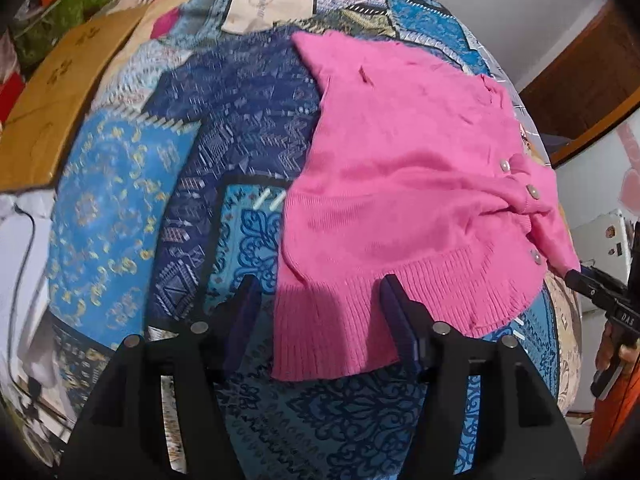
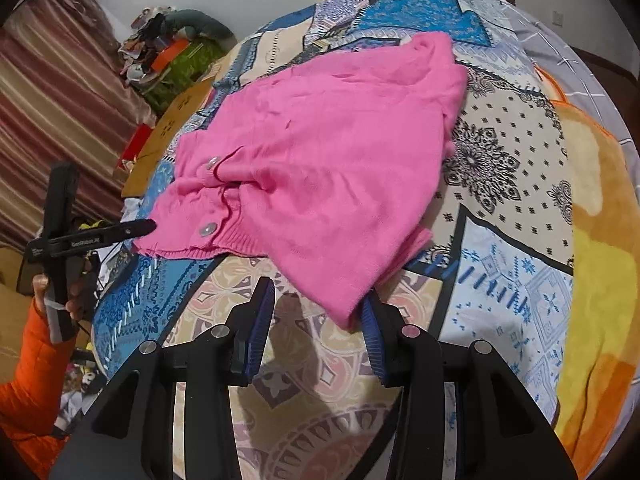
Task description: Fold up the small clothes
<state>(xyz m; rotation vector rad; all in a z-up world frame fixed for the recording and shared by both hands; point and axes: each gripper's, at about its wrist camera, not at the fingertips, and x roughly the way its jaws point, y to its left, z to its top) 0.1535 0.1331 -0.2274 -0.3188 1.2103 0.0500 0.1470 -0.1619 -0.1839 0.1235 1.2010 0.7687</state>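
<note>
Cardigan: pink cardigan is lying on the patchwork bedspread.
Left hand-held gripper: spread, straddling its hem.
Right hand-held gripper: spread, at its near corner.

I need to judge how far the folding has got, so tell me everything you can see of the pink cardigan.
The pink cardigan is a small fine-knit piece with a ribbed hem and pale round buttons along its placket. It lies mostly flat but rumpled on the patchwork bedspread, with fabric bunched near the buttons. The open left gripper straddles its hem corner; the open right gripper sits at another corner, its fabric lying against one of the fingers.
</note>
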